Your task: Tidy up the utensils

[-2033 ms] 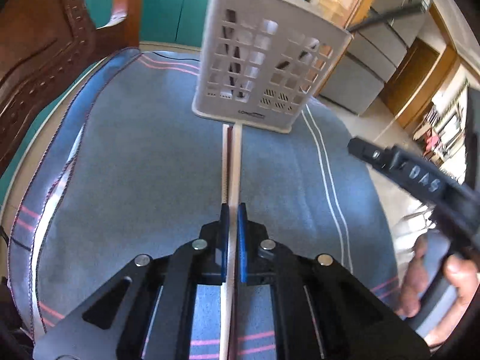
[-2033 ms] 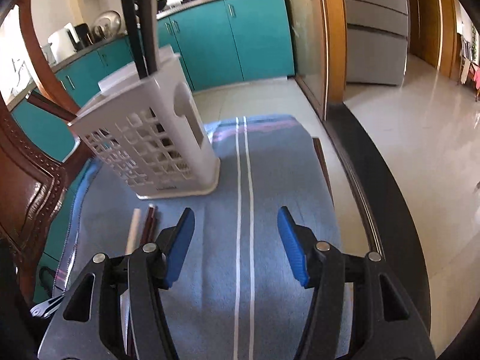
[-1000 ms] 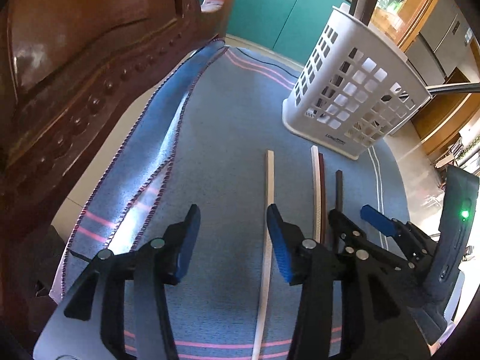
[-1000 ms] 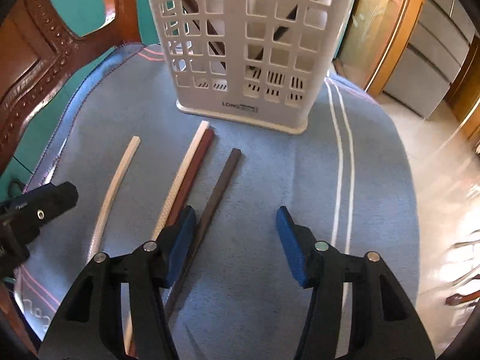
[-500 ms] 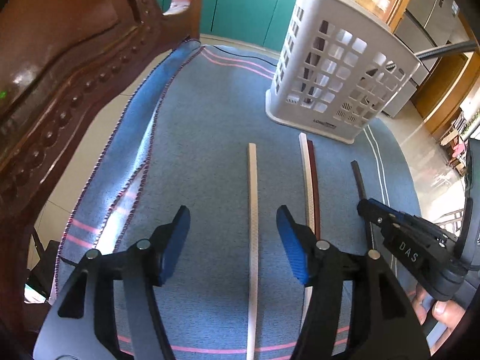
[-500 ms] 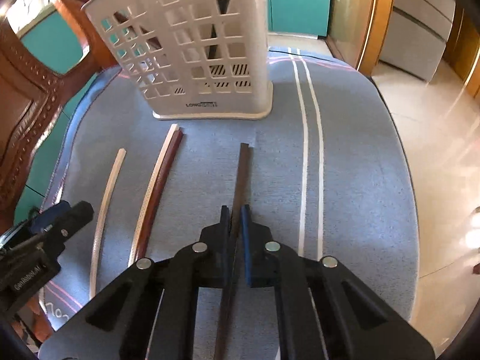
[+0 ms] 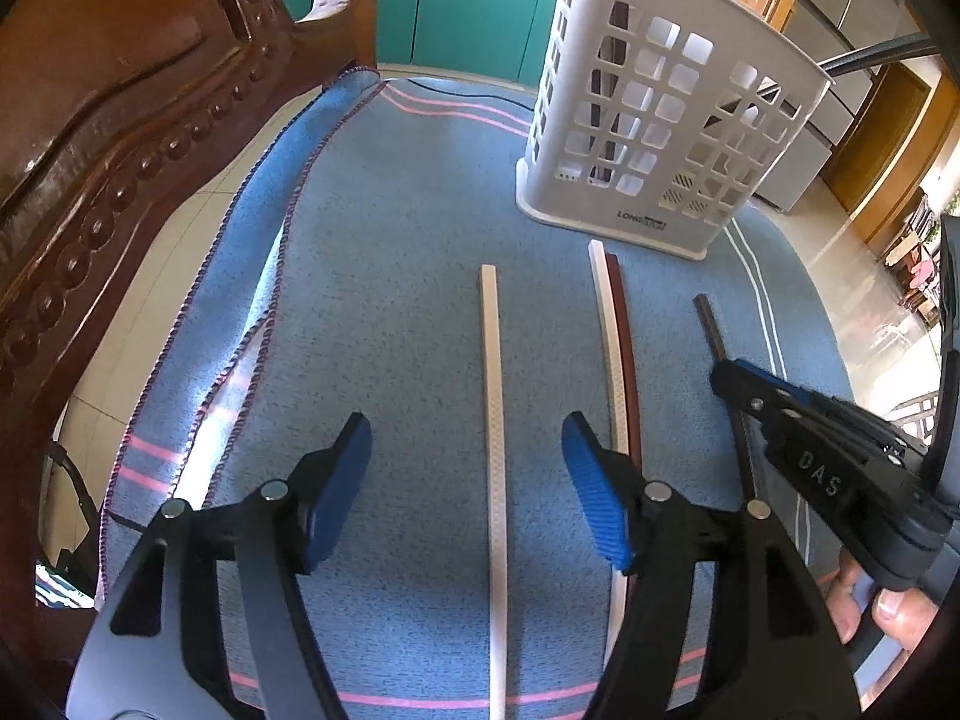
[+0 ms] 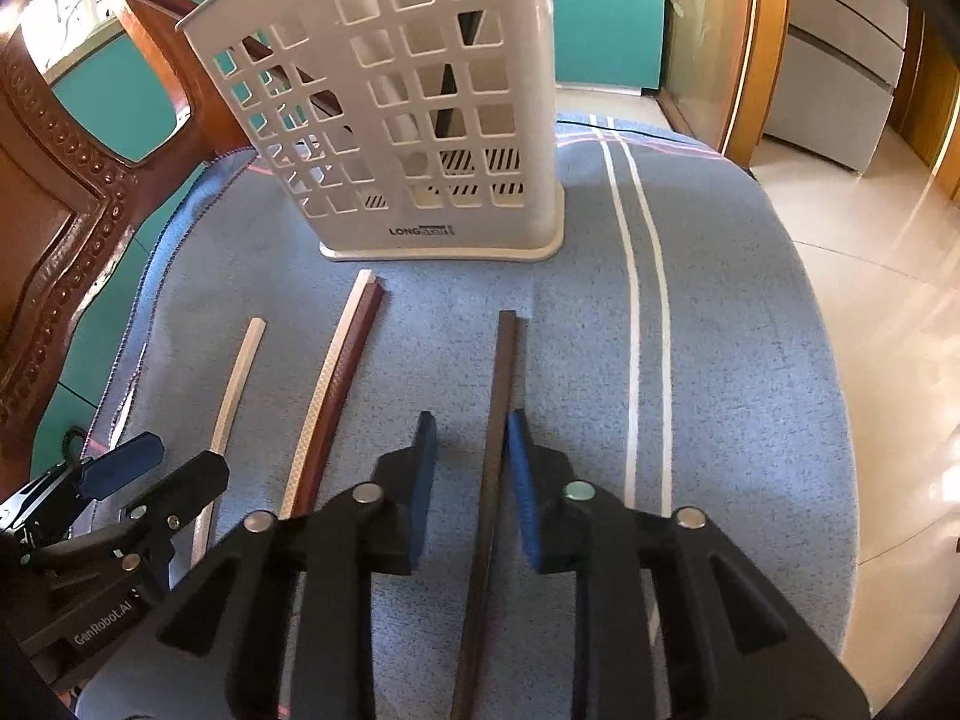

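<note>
A white slotted utensil basket stands on the blue cloth, with dark sticks inside; it also shows in the right wrist view. Several chopsticks lie in front of it. A white chopstick lies between the open jaws of my left gripper. A white and a red-brown chopstick lie side by side to its right. A dark chopstick lies between the jaws of my right gripper, which stand a little apart, the right pad touching it.
A carved wooden chair back rises at the left. The blue cloth covers the round table, whose edge drops to a tiled floor on the right. Teal cabinets stand behind.
My right gripper was shut on the dark chopstick half a second ago; its jaws have now opened partly. My left gripper has stayed open over the white chopstick.
</note>
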`<state>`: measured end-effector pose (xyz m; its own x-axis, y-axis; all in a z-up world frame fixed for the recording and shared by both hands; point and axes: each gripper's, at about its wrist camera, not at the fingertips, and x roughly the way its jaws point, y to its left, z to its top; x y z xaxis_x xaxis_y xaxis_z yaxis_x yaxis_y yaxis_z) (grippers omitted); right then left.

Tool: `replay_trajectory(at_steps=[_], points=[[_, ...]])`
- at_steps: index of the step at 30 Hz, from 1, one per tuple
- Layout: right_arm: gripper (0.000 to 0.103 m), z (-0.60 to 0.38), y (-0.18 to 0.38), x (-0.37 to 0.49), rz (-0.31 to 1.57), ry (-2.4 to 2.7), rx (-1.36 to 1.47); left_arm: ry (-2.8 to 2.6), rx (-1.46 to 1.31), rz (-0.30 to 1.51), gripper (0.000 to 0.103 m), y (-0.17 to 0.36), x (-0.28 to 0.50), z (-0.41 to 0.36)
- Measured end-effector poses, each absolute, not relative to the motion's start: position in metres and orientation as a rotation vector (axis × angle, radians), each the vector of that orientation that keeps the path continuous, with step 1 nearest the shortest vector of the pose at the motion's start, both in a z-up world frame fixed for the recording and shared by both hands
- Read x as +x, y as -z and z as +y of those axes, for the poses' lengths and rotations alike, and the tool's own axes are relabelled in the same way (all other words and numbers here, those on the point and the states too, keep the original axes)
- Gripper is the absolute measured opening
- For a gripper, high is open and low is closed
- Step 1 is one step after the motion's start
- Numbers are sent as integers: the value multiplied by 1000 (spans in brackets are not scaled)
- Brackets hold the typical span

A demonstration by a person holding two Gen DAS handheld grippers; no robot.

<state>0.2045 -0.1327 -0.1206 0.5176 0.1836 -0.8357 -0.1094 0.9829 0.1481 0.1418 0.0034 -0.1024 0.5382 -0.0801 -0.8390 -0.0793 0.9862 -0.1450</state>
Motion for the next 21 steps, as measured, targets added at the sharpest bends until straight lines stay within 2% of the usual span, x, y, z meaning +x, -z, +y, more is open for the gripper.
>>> replay_trajectory(at_steps=[8,15,18,21], points=[[7,-161,108,188,1007,-143,212,5,-171,994,70,100,144,0],[7,-167,121,187,1039,-121,218,4,-160,999,73,102,149,-7],[13,-165,121,185,1034,-131,215,3,-154,1003,74,104,149,-8],[22,-163,121,183,1031,-138,206,4,-149,1010,74,106,150,-8]])
